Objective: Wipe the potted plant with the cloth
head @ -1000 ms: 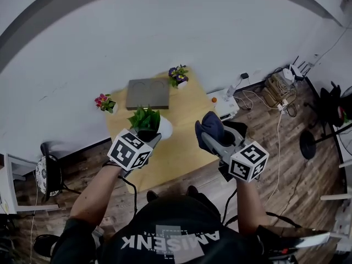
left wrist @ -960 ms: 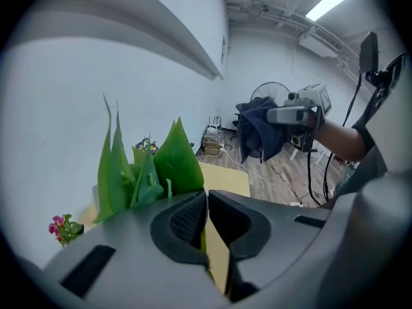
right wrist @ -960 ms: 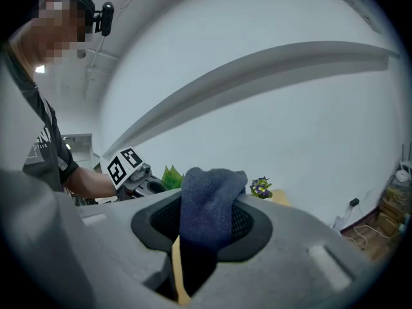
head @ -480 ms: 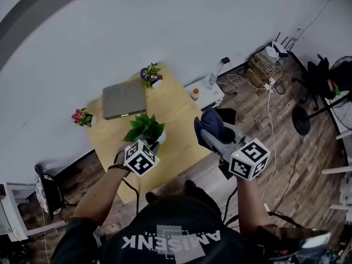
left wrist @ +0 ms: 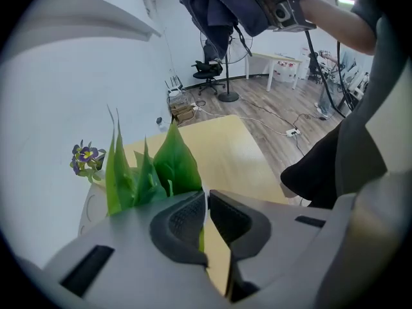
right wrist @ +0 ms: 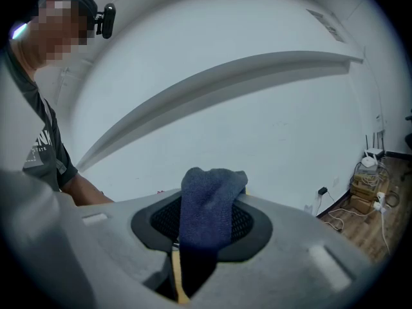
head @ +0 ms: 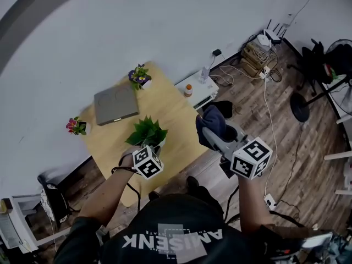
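We are holding the left tool (head: 157, 146) low over the near part of the desk (head: 171, 108), pointing steeply down at the potted plant (head: 146, 131). The tool's tip is sitting just beside the plant's white pot, on the side nearest us, with the green leaves spreading right above it in the head view. In the left gripper view the leaves (left wrist: 152, 170) are standing immediately past the left tool (left wrist: 206, 197), rising over its left jaw. The jaws have just been opening and are standing released, with only a narrow gap between the pads. A thin sliver of green is showing through that gap, and we cannot tell whether that leaf is lying between the pads or behind them.

We are keeping the right tool (head: 212, 137) raised off to the right, past the desk's edge and well apart from the plant, pointing nearly level. It is clenching the dark blue cloth (head: 211, 122): in the right gripper view the cloth (right wrist: 215, 183) is bulging up between the pads of the right tool (right wrist: 206, 206) and hanging down through the slot below them. From the left gripper view the cloth (left wrist: 219, 8) is dangling high above the desk (left wrist: 222, 148).

The plant is standing toward the near middle of the desk. A grey flat slab (head: 115, 103) is lying behind it, a purple flower pot (head: 138, 76) is sitting at the far corner, and a pink flower pot (head: 76, 126) is sitting at the left edge.
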